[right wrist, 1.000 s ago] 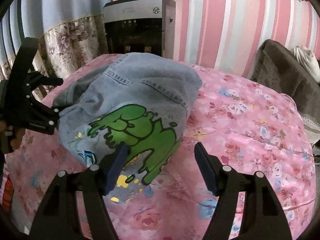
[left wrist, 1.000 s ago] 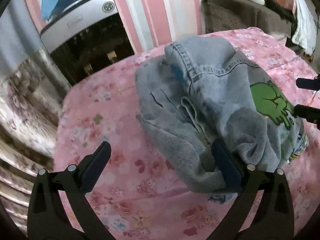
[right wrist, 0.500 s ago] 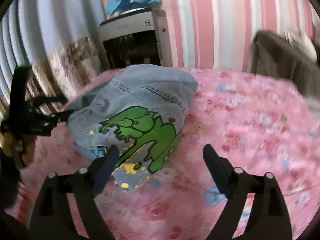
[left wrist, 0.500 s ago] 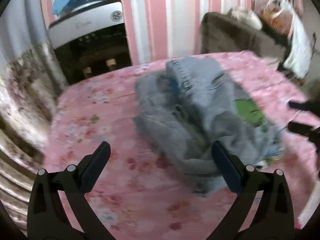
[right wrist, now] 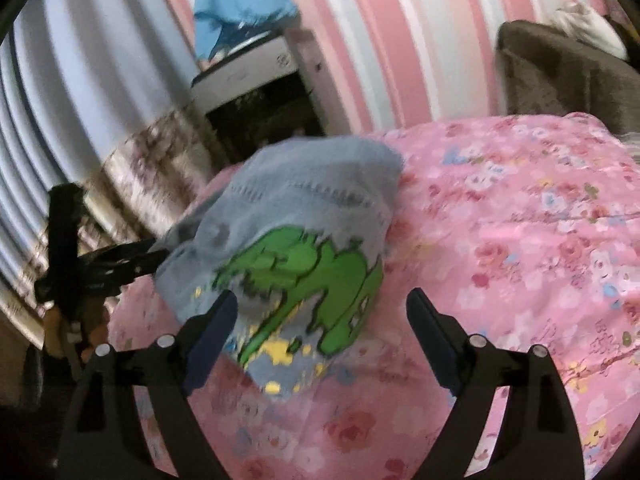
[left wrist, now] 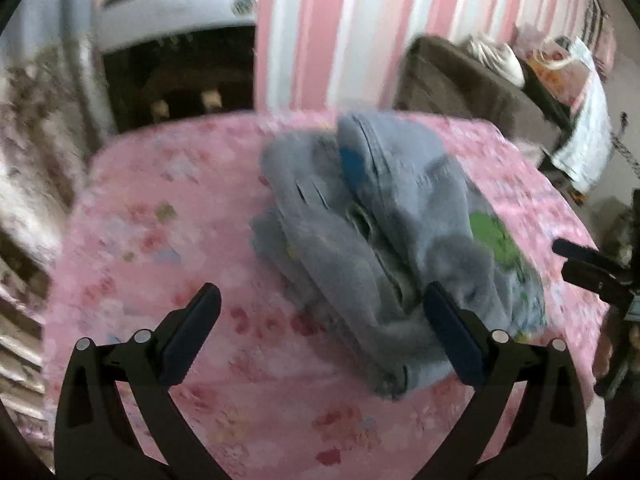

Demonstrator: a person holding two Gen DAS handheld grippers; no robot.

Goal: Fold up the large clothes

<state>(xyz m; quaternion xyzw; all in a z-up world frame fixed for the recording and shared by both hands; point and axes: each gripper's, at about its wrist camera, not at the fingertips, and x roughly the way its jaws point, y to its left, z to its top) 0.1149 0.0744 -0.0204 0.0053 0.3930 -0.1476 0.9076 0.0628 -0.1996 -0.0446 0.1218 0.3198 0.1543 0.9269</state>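
A folded light-blue denim garment [left wrist: 400, 220] with a green cartoon print [right wrist: 304, 268] lies in a bundle on the table's pink floral cloth [left wrist: 160, 240]. My left gripper [left wrist: 320, 296] is open above the cloth at the bundle's near left side. Its right finger [left wrist: 452, 332] overlaps the denim edge in the view, with no fold pinched. My right gripper [right wrist: 322, 299] is open in front of the printed end, and its pads are clear of the fabric. Each gripper shows in the other's view, the left [right wrist: 100, 264] and the right [left wrist: 588, 268]. Both views are blurred.
A white and black appliance [left wrist: 180, 40] stands beyond the table, with a blue cloth [right wrist: 240, 4] on top. A brown sofa [left wrist: 460, 80] carrying pale laundry is at the back right. A floral curtain [right wrist: 160, 152] hangs at the left. Pink cloth [right wrist: 520, 240] stretches right of the garment.
Both grippers have drawn back from the denim bundle, which now looks smaller and farther. Both views have rolled. The right jaws stand wider than a second ago. The bundle stays put.
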